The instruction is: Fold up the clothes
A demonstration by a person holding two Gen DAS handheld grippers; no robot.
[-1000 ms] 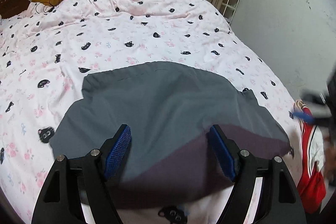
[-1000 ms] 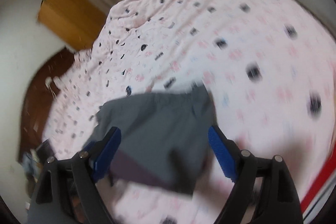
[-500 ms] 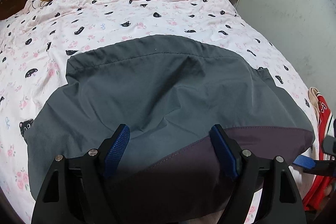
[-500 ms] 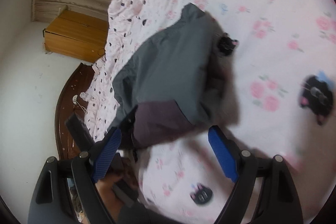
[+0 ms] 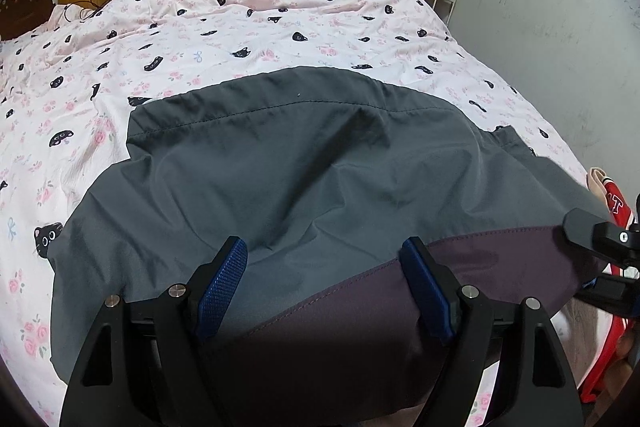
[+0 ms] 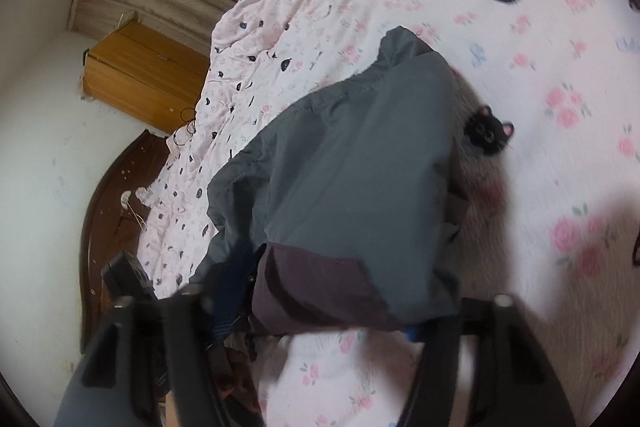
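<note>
At the near hem, the open left gripper [image 5: 324, 283] and right gripper [image 6: 320, 323], apparently open though blurred, should pinch the shorts [image 5: 304, 171] evenly before folding them across the bed [image 5: 256, 19].

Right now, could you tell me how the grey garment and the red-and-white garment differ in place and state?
The grey fabric garment with a dark purple band lies spread across the pink cat-print bedspread, in front of the open left gripper; the red-and-white garment sits bunched at the bed's right edge, mostly hidden. The grey one is plain; the red one bears white lettering. Both are cloth on the same bed.
</note>
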